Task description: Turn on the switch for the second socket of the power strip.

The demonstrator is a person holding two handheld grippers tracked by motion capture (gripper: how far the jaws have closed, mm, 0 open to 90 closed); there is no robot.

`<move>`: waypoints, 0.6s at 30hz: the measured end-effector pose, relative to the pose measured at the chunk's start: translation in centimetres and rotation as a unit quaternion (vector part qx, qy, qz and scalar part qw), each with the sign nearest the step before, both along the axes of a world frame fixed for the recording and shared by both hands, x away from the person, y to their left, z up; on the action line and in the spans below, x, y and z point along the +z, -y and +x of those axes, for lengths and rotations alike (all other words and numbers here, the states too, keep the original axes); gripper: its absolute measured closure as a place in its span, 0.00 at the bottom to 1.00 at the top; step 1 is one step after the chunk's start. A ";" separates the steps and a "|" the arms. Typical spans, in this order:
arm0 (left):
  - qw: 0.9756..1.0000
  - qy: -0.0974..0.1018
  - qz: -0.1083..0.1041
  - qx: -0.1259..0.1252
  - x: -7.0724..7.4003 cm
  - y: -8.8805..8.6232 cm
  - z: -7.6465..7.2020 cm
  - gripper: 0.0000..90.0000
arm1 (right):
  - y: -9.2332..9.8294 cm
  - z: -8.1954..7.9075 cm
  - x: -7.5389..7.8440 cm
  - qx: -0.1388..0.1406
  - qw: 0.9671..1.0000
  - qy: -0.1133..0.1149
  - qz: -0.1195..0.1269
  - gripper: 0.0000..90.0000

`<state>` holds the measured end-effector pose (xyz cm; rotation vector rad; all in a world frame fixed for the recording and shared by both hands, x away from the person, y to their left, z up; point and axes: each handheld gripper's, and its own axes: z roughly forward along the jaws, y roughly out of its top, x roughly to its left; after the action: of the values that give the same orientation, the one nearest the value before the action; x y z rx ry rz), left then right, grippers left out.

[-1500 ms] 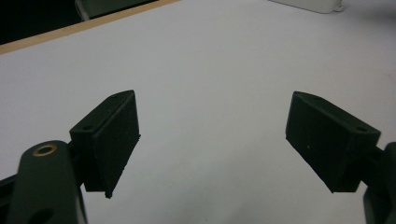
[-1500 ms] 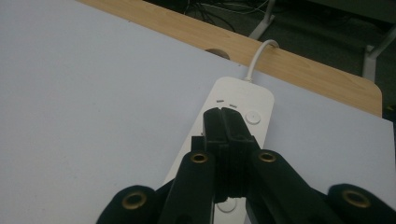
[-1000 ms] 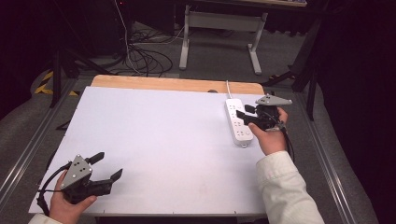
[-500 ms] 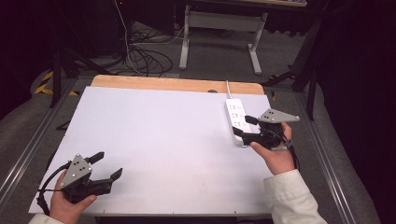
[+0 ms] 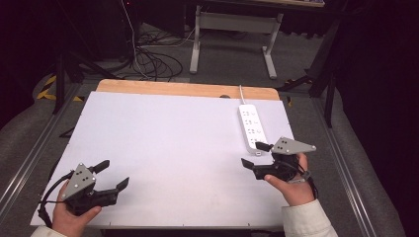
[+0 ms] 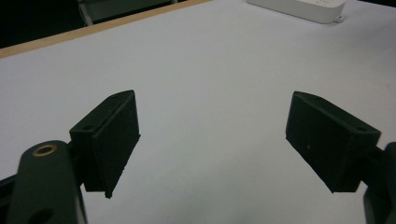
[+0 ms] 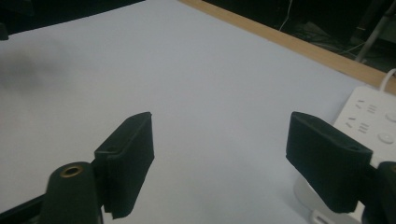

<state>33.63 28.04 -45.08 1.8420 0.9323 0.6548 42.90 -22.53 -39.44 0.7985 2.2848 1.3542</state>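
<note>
From the high view I see a white table top (image 5: 168, 148) with a wooden strip (image 5: 188, 89) along its far edge. A white power strip (image 5: 251, 127) lies flat on the table at about two o'clock from the centre, its length running from far to near, its white cable (image 5: 241, 95) leading off over the far edge.

My right gripper (image 5: 255, 155) sits at about four o'clock, held in a hand wearing a pale sleeve (image 5: 309, 223). Its jaws have just been opening and now stand wide apart, with nothing between them. The gripper is just beside the near end of the power strip; one jaw tip is close to it, and I cannot tell whether they touch. In the right gripper view the jaws (image 7: 219, 158) frame bare table, with the power strip (image 7: 373, 116) at three o'clock, partly behind the right-hand jaw.

My left gripper (image 5: 112, 175) rests at about seven o'clock, near the table's near edge, well apart from the power strip. Its jaws are also spread wide and hold nothing. In the left gripper view (image 6: 212, 140) they frame bare white table, with the power strip (image 6: 303, 7) at one o'clock.
</note>
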 end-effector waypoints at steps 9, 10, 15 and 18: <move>1.000 0.004 0.000 -0.003 0.0 -0.2 0.0 0.19 | -0.2 -1.6 -2.8 0.024 0.999 -0.010 0.024 0.23; 1.000 0.004 0.000 -0.003 0.0 -0.2 0.0 0.19 | -0.2 -1.7 -3.2 0.027 0.999 -0.010 0.025 0.23; 1.000 0.003 0.000 -0.004 -0.1 -0.2 0.0 0.19 | -0.3 -2.1 -5.7 0.052 0.998 -0.026 0.030 0.22; 1.000 -0.007 0.002 -0.010 -0.3 -0.3 0.2 0.20 | -0.6 -2.7 -6.7 0.061 0.998 -0.028 0.016 0.21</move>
<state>33.82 28.33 -45.43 1.8581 0.9213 0.6330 40.24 -21.96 -46.12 0.7243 2.3956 1.4415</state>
